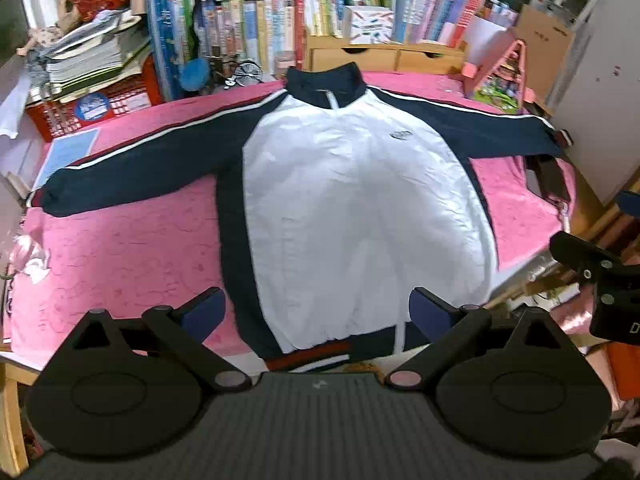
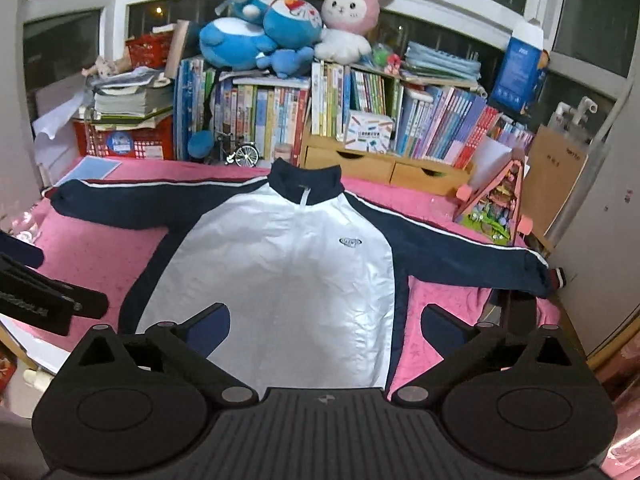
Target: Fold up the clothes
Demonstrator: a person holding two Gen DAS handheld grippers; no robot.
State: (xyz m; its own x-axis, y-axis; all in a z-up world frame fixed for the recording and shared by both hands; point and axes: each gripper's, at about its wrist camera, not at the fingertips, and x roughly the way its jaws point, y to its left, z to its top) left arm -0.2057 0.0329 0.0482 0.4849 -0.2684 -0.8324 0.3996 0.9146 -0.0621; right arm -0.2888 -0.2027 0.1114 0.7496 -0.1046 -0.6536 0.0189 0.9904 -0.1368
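Jacket (image 1: pixel 360 208) lies flat, front up, on the pink cover (image 1: pixel 120 248) of the counter, collar toward the row of books (image 2: pixel 360 100), both navy sleeves spread out to the sides. White body panel unfolded; striped hem at the near edge. Left gripper (image 1: pixel 316 312) hangs above the hem, fingers (image 1: pixel 204 312) wide apart, holding nothing, no contact with the fabric. Right gripper (image 2: pixel 324 328) hangs over the lower right part of the body panel, fingers (image 2: pixel 436 326) likewise wide apart and empty. Plush toys (image 2: pixel 280 28) sit on top of the books. Small triangular pink stand (image 2: pixel 496 200) sits beside the right sleeve, near the counter's far corner
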